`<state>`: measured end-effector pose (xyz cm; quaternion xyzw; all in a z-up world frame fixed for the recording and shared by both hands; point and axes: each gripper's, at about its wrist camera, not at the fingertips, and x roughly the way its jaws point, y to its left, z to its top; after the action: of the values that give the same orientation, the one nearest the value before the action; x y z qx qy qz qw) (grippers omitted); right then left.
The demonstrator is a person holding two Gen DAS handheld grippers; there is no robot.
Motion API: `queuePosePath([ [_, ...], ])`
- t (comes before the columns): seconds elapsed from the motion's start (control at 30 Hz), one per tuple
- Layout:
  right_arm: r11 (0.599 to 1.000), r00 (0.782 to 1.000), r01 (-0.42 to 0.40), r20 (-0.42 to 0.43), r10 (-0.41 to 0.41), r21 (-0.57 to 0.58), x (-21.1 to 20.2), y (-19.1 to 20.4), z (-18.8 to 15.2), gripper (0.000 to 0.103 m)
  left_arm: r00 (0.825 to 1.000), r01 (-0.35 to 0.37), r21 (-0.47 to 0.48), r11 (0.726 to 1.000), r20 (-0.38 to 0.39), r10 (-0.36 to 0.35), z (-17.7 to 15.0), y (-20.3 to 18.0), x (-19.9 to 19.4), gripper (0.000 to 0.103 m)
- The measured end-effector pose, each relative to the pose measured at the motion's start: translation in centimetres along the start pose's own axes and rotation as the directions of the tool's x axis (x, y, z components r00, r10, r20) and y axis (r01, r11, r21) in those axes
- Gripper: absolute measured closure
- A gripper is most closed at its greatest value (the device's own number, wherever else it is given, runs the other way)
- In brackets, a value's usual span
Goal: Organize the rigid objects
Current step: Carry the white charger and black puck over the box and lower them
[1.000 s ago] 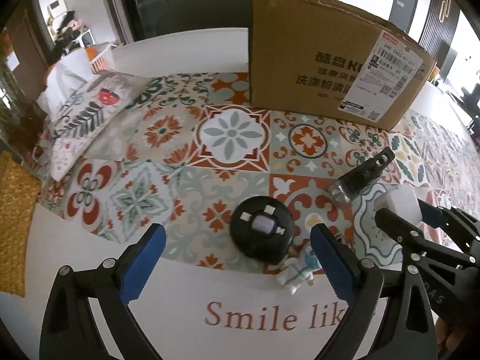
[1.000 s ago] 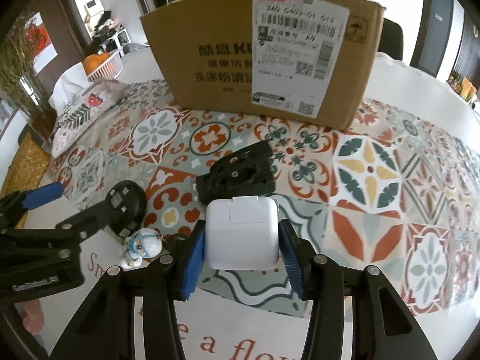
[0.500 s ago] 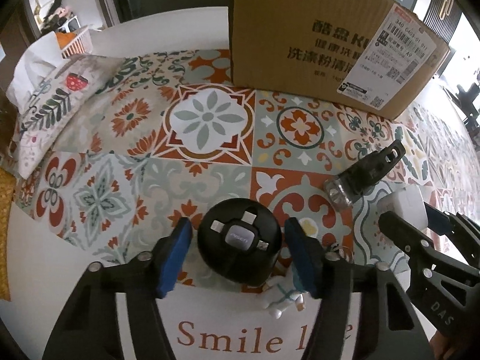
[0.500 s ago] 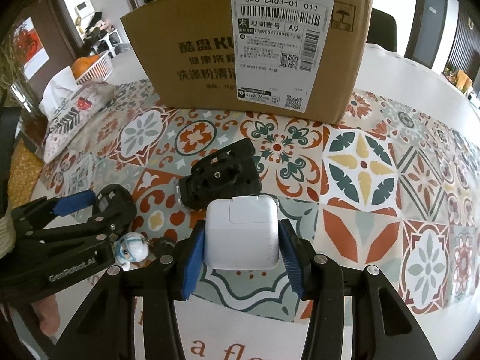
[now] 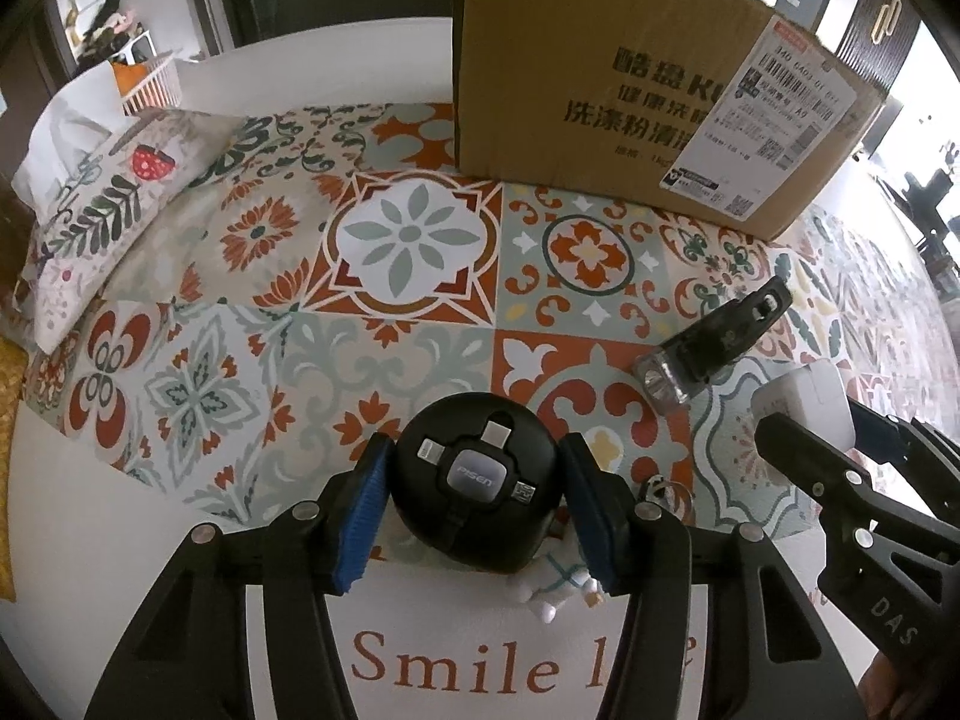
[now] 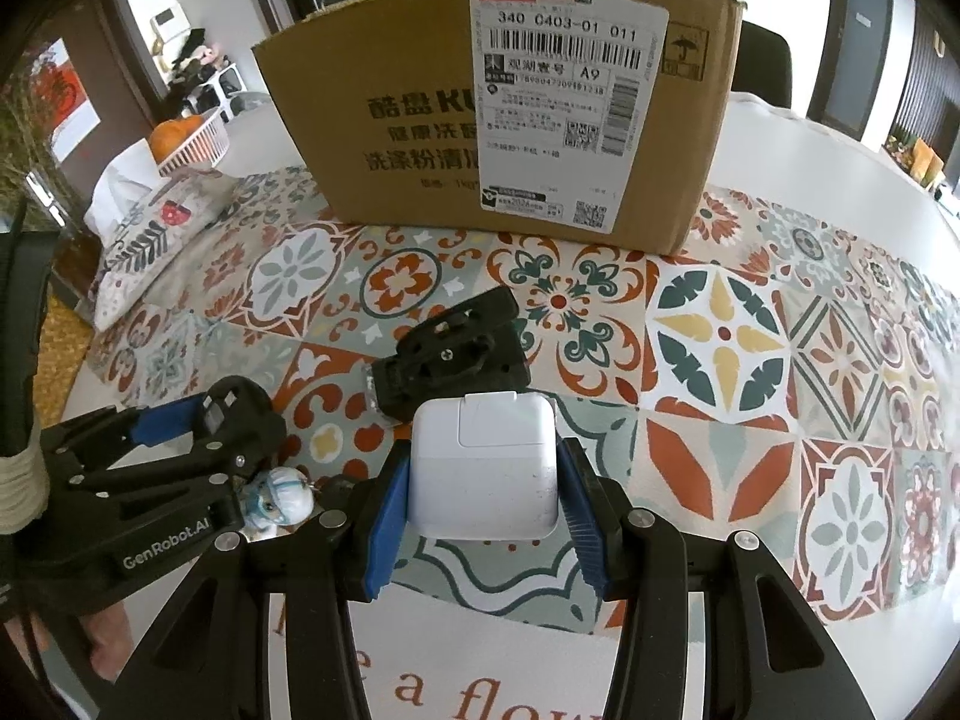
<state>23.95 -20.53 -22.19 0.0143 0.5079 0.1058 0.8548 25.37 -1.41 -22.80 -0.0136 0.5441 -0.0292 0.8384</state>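
Grip closing at lower centre of the left view: left gripper (image 5: 474, 504) jaws squeeze in on the round black plastic cable hub (image 5: 474, 483), rigid, smooth, likely slippery, so take its widest sides. Right gripper (image 6: 483, 495) clamps the square white plastic charger (image 6: 483, 471), light, stiff, held flat-sided at lower centre.

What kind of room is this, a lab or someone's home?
Most likely a home, at a dining table. It wears a tile-patterned tablecloth, a printed cushion lies at its edge, and a delivery carton stands on it, with dark doors behind.
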Motion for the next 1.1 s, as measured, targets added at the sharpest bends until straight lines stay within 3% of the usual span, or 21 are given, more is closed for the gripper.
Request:
queuePosePath([
  [0.6,1.000,0.996,-0.001,0.087,0.001,0.005,-4.6,0.8,1.6,0.055,0.991,-0.001,0.047,0.999,0.136,-0.005,1.6,-0.2,-6.2,0.048],
  [1.1,1.000,0.982,0.019,0.185,-0.020,0.003,-9.6,1.6,3.9,0.055,0.967,0.035,0.085,0.996,0.249,-0.055,3.8,-0.4,-11.6,0.048],
])
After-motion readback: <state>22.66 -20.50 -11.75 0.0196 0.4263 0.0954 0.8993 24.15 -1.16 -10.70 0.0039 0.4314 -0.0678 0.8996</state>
